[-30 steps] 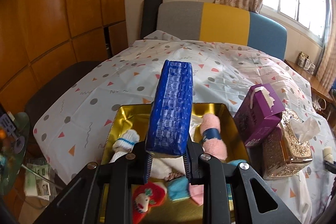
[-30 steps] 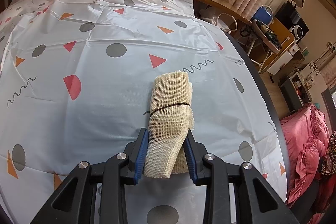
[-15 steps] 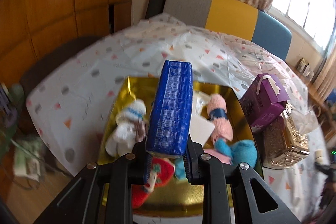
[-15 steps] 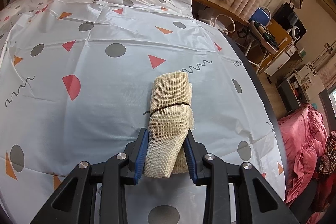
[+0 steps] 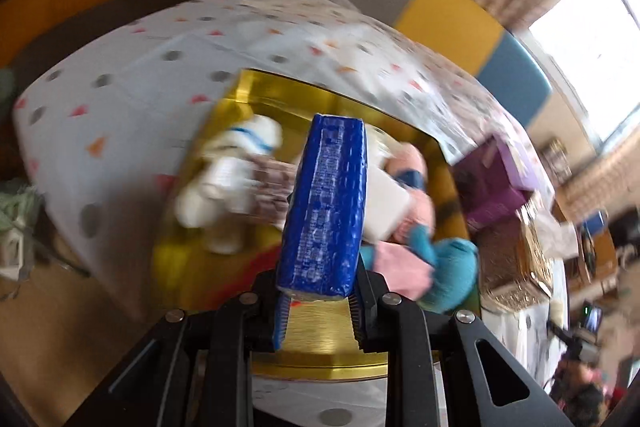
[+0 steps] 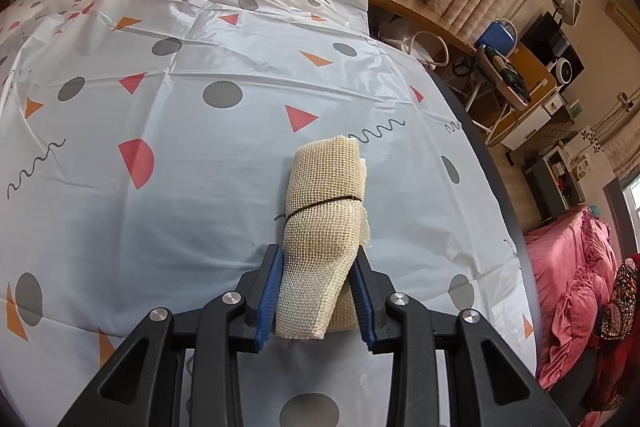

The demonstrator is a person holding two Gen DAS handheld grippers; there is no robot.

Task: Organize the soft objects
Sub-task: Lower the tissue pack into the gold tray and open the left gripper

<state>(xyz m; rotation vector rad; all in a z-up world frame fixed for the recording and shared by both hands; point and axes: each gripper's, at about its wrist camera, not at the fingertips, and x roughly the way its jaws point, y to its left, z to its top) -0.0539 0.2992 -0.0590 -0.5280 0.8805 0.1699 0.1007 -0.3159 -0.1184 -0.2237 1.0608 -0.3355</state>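
Observation:
My left gripper (image 5: 318, 301) is shut on a blue tissue pack (image 5: 326, 205) and holds it above a gold tray (image 5: 320, 339). The tray holds several soft things: a white rolled sock (image 5: 224, 183), a pink roll with a blue band (image 5: 416, 187), a teal piece (image 5: 452, 267) and a pink cloth (image 5: 400, 267). This view is blurred. My right gripper (image 6: 316, 291) is shut on a beige mesh cloth roll (image 6: 324, 211) tied with a dark band, over the patterned tablecloth (image 6: 192, 163).
A purple box (image 5: 492, 183) and a gold ornate tissue box (image 5: 516, 267) stand right of the tray. A grey, yellow and blue chair back (image 5: 440, 15) is behind the table. The table's right edge (image 6: 500, 187) drops to a cluttered floor with pink bedding (image 6: 576, 299).
My left gripper has risen and tilted over the tray with the blue pack, so the tray lies more below it. The right gripper and its cloth roll have barely moved.

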